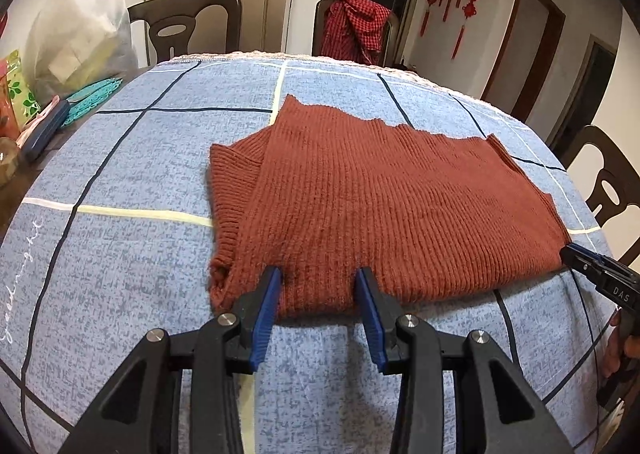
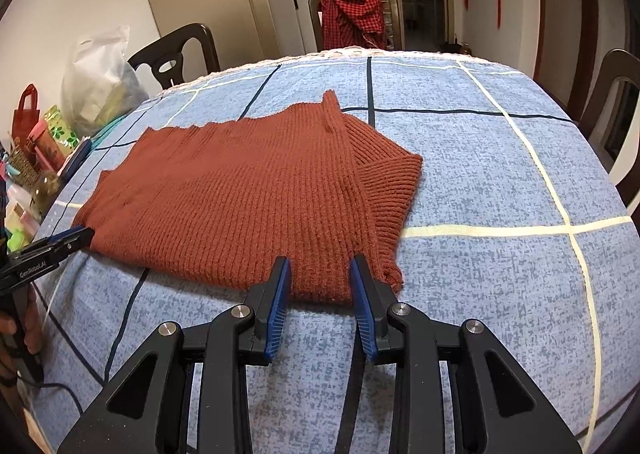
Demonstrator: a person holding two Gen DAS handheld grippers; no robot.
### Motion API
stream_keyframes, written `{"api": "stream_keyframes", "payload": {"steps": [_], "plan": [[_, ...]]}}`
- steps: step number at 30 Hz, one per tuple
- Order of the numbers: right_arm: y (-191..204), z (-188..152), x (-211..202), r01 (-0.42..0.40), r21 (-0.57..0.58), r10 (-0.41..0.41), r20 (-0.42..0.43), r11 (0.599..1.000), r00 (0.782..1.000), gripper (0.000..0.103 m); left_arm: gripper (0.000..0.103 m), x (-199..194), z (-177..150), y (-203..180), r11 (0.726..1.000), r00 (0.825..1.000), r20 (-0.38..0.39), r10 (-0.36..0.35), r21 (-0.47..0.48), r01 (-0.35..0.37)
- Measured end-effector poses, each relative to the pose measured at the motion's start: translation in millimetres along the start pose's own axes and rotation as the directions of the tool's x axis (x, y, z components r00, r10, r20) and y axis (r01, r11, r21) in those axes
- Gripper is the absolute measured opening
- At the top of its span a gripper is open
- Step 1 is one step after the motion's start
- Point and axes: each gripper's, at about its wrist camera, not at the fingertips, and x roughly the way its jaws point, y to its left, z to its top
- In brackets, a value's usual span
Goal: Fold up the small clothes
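A rust-red ribbed knit sweater (image 1: pixel 384 198) lies flat and partly folded on the blue checked cloth; it also shows in the right wrist view (image 2: pixel 248 198). My left gripper (image 1: pixel 318 274) is open, its blue fingers straddling the sweater's near edge by its left corner. My right gripper (image 2: pixel 320 264) is open, its fingers straddling the near edge by the right corner. Each gripper shows in the other's view, the right one (image 1: pixel 576 254) and the left one (image 2: pixel 80 234), at the sweater's corners.
The blue checked cloth (image 1: pixel 140 286) covers the table. Dark chairs stand around it; one (image 1: pixel 356 26) carries a red checked garment. A plastic bag (image 1: pixel 80 30), packets and bottles (image 2: pixel 36 166) crowd the table's left edge.
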Motion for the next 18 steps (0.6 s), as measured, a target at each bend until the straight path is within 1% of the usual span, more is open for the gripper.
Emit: {"api": "stream_keyframes", "payload": {"steps": [14,16,18], "plan": [[1.3,0.0,1.2,0.013,-0.014,-0.013,-0.001,1.000,1.000,0.032,0.046,1.0,-0.4,-6.3,0.999,1.000,-0.003,0.025,0.030,-0.025],[0.9,0.2,1.3,0.006,-0.010,-0.006,-0.001,1.000,1.000,0.034,0.046,1.0,-0.4,-7.2,0.999,1.000,-0.002,0.028,0.032,-0.028],[0.5,0.2,1.3,-0.009,-0.010,0.009,-0.001,1.000,1.000,0.038,0.046,0.6,1.1,-9.7,0.998,0.999,-0.002,0.040,0.040,-0.040]]}}
